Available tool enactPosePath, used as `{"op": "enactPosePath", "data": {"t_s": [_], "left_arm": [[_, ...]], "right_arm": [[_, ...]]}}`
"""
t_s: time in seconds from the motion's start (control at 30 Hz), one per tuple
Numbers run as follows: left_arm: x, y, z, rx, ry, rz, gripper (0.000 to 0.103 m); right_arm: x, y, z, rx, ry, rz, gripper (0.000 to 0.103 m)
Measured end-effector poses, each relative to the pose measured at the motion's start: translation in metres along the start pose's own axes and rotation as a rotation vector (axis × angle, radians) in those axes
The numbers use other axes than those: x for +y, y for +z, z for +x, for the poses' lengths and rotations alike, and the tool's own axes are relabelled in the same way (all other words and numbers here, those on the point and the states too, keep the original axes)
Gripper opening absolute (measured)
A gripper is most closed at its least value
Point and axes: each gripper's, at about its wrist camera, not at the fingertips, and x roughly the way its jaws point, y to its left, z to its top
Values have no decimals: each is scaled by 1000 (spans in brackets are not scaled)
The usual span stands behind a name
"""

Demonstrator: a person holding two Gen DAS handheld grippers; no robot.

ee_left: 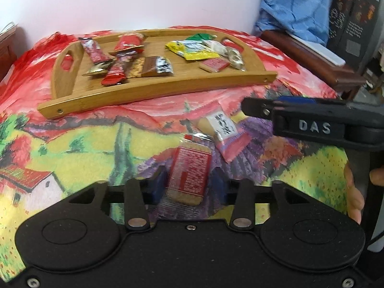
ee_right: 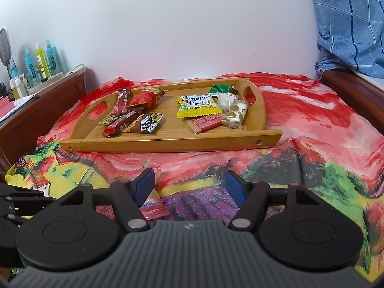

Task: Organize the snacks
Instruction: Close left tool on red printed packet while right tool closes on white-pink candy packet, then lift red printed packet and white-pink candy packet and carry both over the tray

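Snacks mostly lay sorted in the wooden tray (ee_left: 153, 88); near the bed's front edge my left tool (ee_left: 188, 187) pinched the red-label cracker pack (ee_left: 189, 175), my right tool (ee_right: 189, 189) stood wide and empty, so I judged a level lift best.

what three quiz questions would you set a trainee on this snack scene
1. What colour is the wrapped snack beside the right gripper?
2. True or false: the wooden tray is empty.
3. The red cracker packet sits between the fingers of: A left gripper, B right gripper, C neither.
Key: 1 pink; 2 false; 3 A.
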Motion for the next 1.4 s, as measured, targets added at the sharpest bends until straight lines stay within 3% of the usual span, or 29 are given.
{"op": "enactPosePath", "data": {"t_s": [0.1,0.17,0.2,0.4,0.57,0.8,1.1,1.4], "left_arm": [[-5,-1,1,0,9,25,46],[-6,0,1,-6,31,31,32],[-4,0,0,-7,34,23,31],[15,6,-6,-31,94,-70,31],[32,12,-9,-50,129,-142,31],[38,16,-7,-53,149,-163,31],[41,18,-5,-62,165,-194,31],[43,18,-2,-77,175,-193,31]], "right_arm": [[1,-1,0,5,-4,-11,72],[2,-1,0,6,-7,-19,70],[3,-2,0,6,-8,-20,70],[4,-2,0,-4,19,-8,65],[12,-7,-2,-21,79,20,52],[45,-19,4,-29,90,-117,52],[62,-30,-3,-124,15,-177,49],[64,-34,7,-93,-13,-162,47]]}}
